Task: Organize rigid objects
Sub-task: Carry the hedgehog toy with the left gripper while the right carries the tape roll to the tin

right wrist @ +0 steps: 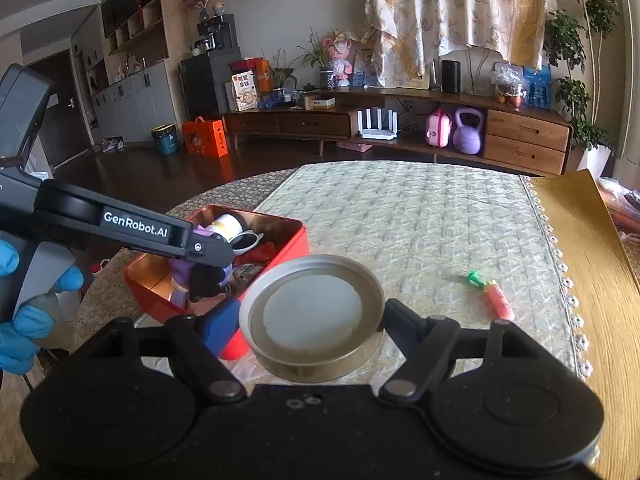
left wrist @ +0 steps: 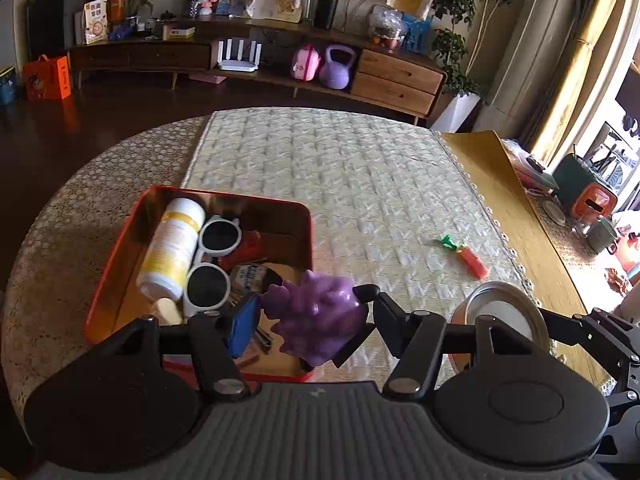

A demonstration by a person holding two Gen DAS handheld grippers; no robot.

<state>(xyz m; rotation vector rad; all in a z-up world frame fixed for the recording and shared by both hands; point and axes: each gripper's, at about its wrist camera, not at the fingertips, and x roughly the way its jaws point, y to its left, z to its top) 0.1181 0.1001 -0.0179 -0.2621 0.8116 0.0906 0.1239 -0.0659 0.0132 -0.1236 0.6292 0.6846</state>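
Transport step: left gripper (left wrist: 312, 316) fingers clamp purple spiky toy (left wrist: 320, 316) above red tin (left wrist: 120, 248); right gripper (right wrist: 312, 320) (fingers wide) grips round lid (right wrist: 312, 312); next, release inside.

The left gripper (left wrist: 312, 312) clamps a purple toy (left wrist: 320, 316) in its jaws beside the red tin (left wrist: 120, 240).

A red rectangular metal tin (left wrist: 304, 216) sits left of centre on the quilted cream table mat (left wrist: 360, 168); inside it, a white plastic bottle (left wrist: 172, 248) lies left of white-framed sunglasses (left wrist: 212, 260). An orange carrot-shaped toy (left wrist: 468, 256) lies right.
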